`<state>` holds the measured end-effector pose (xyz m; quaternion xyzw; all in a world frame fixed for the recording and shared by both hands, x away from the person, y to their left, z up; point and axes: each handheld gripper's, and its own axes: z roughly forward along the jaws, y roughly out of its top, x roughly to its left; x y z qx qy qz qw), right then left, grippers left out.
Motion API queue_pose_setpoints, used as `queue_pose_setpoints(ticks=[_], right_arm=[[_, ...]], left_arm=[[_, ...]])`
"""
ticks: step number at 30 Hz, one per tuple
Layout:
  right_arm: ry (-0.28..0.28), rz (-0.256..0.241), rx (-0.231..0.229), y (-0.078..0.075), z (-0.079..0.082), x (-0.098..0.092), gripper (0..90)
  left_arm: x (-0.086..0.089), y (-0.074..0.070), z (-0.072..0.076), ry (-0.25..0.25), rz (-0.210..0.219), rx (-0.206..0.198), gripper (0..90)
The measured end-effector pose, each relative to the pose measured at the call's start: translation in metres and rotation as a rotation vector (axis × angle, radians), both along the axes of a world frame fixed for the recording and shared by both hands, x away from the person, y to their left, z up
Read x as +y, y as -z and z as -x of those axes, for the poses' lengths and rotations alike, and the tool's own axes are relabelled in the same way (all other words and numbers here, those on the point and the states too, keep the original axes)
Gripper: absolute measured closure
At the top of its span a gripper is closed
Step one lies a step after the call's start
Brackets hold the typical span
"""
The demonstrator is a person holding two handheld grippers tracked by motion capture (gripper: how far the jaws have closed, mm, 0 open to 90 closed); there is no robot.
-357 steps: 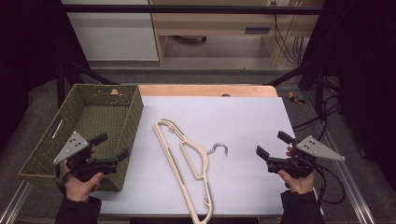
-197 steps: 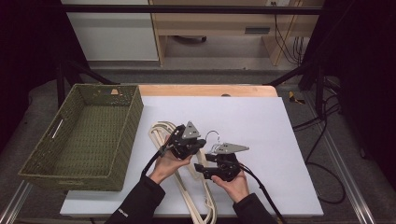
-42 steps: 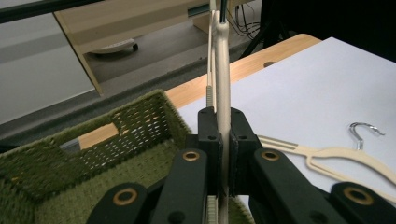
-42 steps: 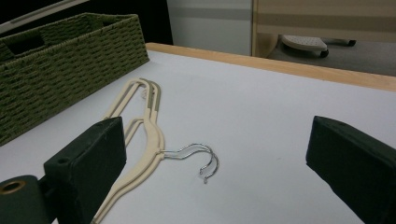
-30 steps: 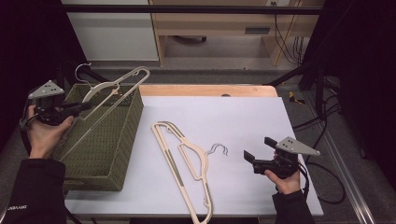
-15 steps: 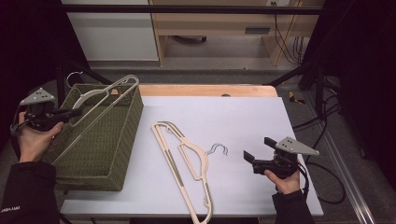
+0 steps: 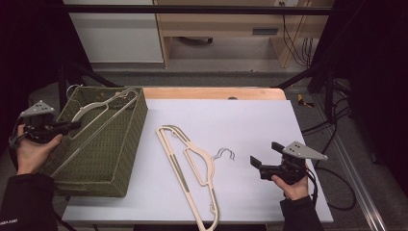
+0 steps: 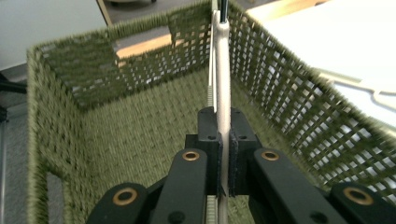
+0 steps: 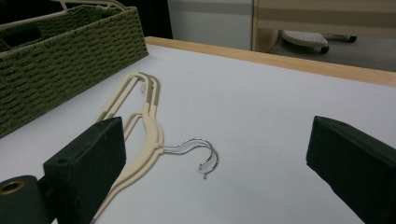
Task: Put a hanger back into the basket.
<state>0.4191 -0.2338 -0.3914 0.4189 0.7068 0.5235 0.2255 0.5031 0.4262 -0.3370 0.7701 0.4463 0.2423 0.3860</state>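
The cream plastic hanger (image 7: 98,108), pinched in the left tongs (image 7: 72,126), had been lowered into the green woven basket (image 7: 126,159); right tongs (image 7: 255,163) were held spread.

Two cream hangers (image 7: 190,166) stacked on the white table (image 7: 250,120) (hooks aligned), black cables (image 7: 332,137) beside it

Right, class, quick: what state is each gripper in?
Left gripper: shut on a cream hanger over the green basket.
Right gripper: open, holding nothing.
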Motion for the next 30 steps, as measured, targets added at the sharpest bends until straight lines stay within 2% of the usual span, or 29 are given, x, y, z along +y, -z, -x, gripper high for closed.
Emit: queue_pose_setpoints(ticks=[7,13,18,21,26,30], right_arm=[[-0.002,0.001,0.003,0.001,0.0,0.001,5.4],[-0.004,0.002,0.001,0.001,0.0,0.001,5.4],[-0.003,0.004,0.001,0.001,0.0,0.001,5.4],[-0.007,0.011,0.0,0.001,0.0,0.001,5.4],[-0.009,0.012,0.003,0.002,-0.001,0.002,5.4],[-0.014,0.014,0.003,0.002,0.0,0.002,5.4]], left_arm=[[0.0,0.024,-0.003,-0.017,0.018,0.035,86.0],[-0.004,0.037,-0.01,-0.046,0.002,0.07,85.4],[-0.003,0.041,-0.012,-0.079,0.017,0.089,84.3],[-0.001,0.044,-0.013,-0.118,-0.005,0.093,83.3],[0.007,0.047,-0.013,-0.186,-0.028,0.135,81.5],[0.013,0.049,-0.014,-0.271,-0.04,0.172,79.8]])
